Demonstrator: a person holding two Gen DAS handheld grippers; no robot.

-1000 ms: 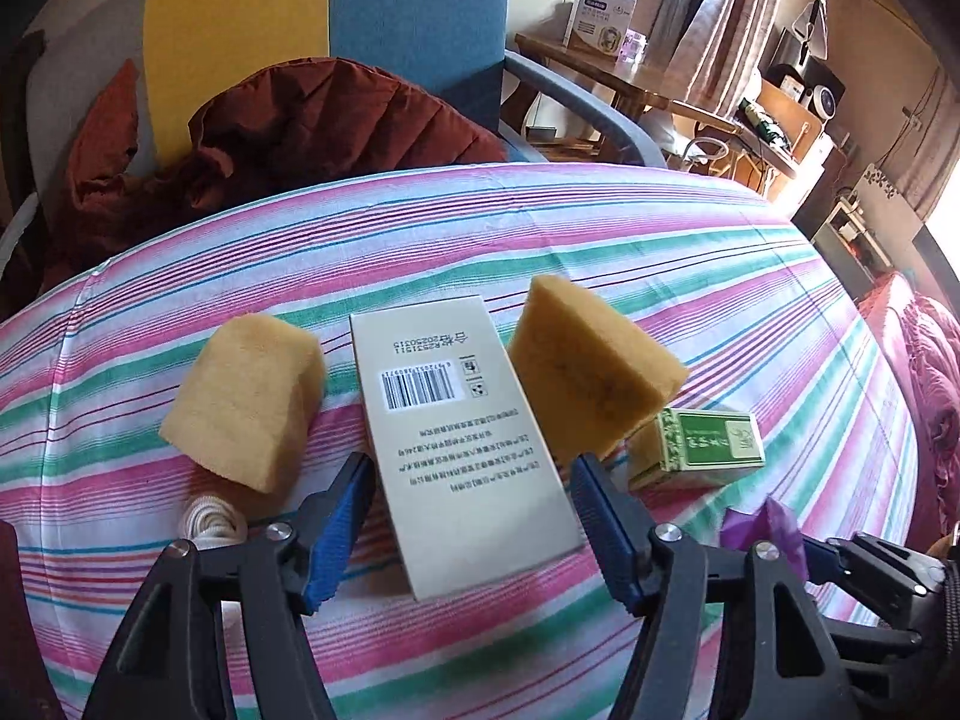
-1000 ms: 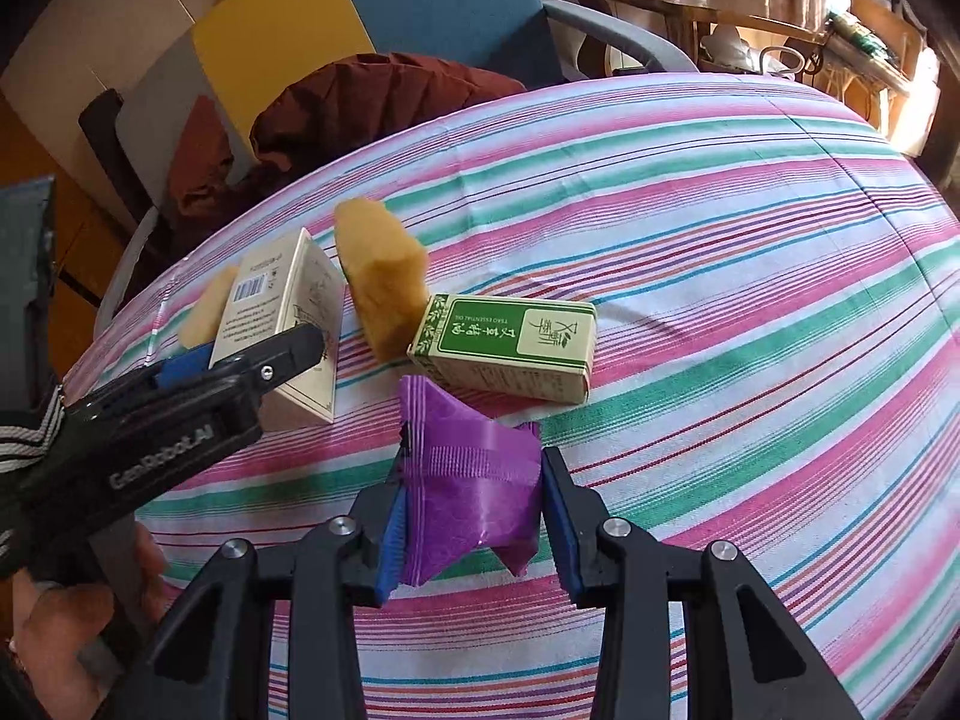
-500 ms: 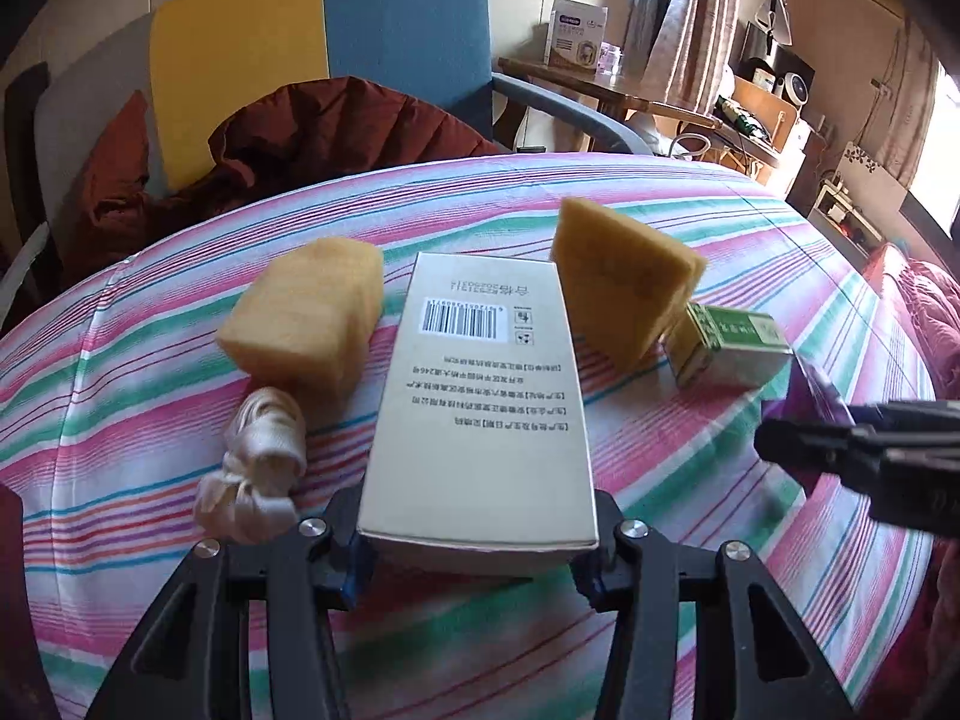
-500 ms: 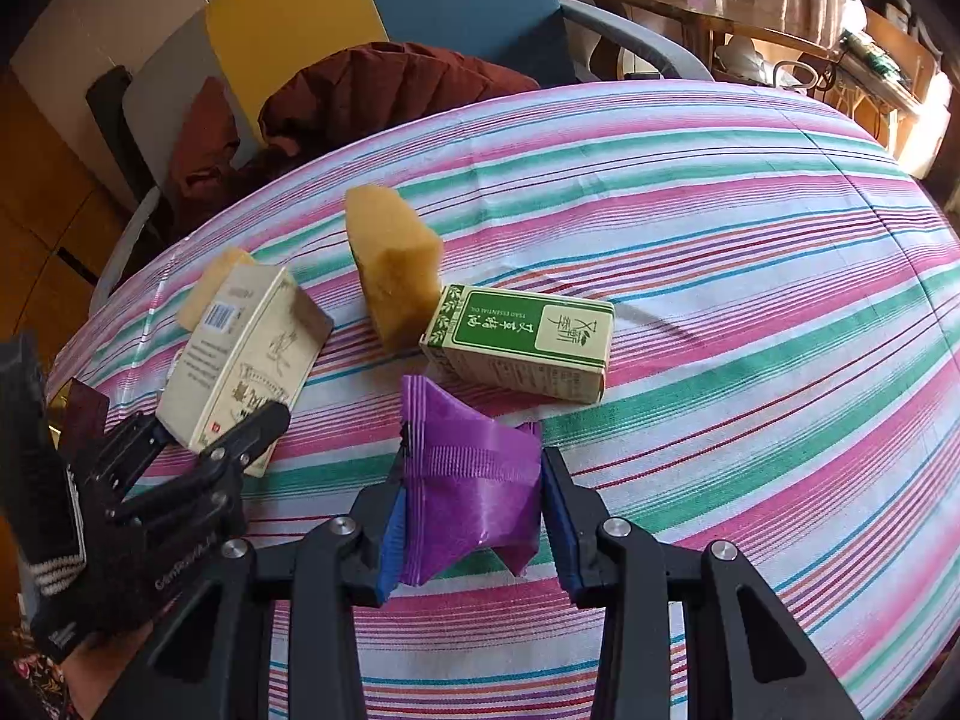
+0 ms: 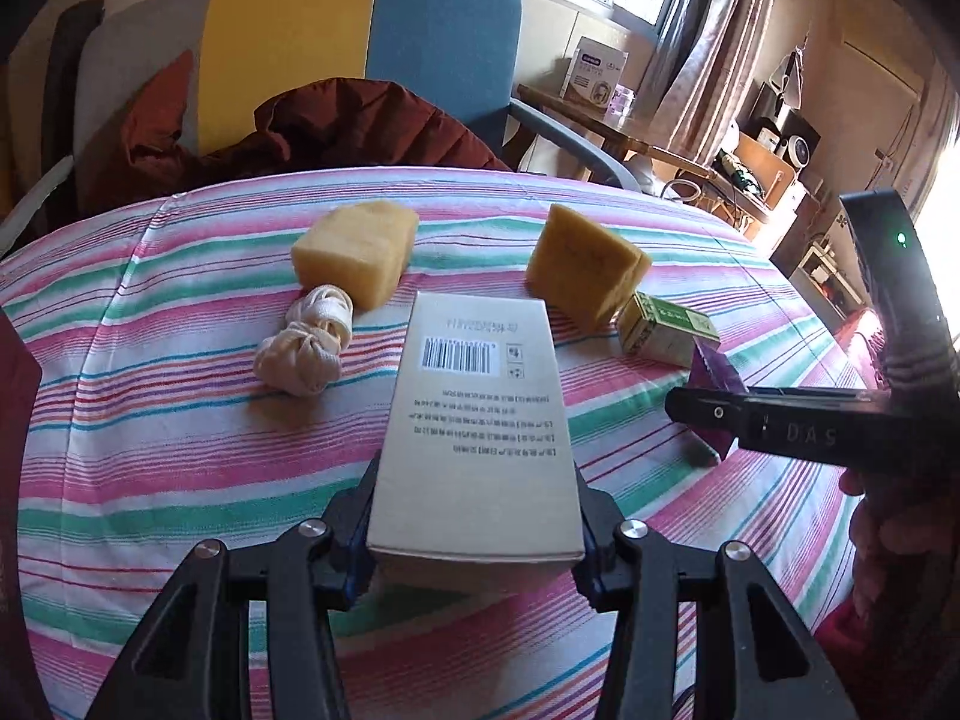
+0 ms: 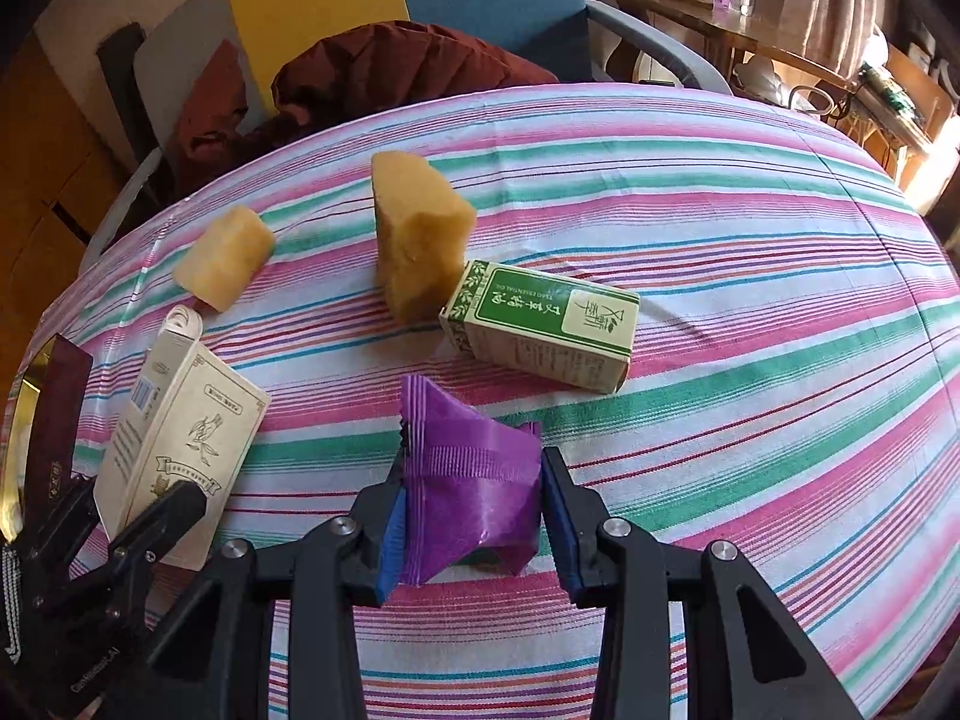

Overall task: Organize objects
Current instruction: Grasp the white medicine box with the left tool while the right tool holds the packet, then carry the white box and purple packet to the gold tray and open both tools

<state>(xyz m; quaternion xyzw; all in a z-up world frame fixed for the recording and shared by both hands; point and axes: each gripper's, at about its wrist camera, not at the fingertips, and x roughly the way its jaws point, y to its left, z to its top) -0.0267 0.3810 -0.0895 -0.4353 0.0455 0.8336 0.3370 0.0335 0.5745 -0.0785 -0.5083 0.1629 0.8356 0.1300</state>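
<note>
Clearly gripping a cream carton (image 5: 477, 420) with the left tongs (image 5: 477, 531), both blue pads pressed on the carton's two long sides at its near end; barcode face up, far end pointing at the gap between two sponges. From the right wrist view, same carton (image 6: 180, 438) seen at far left, tilted, its near end held off the striped cloth (image 6: 750, 276).

Closed on a purple sachet (image 6: 468, 480) with the right tongs (image 6: 471, 528), pads squeezing the crumpled foil from both sides, top seam of the sachet sticking up and away. Cannot tell whether the sachet touches the cloth below.

On the bench, covered with pink, green and white striped cloth (image 5: 150, 360): left yellow sponge block (image 5: 354, 252) lying far left, and just near it, touching or almost touching, a knotted cream cord bundle (image 5: 306, 342). Right yellow sponge block (image 5: 585, 267) standing on end, far right of the carton. Just right of it, a green and white small box (image 6: 540, 324) lying on its long side, one corner close against the sponge. Purple sachet near the green box but apart from it.

Beyond the bench: chair with yellow and blue back (image 5: 360, 54), dark red jacket (image 5: 336, 132) heaped on the seat. Wooden side table with a white package (image 5: 597, 75) at far right.
</note>
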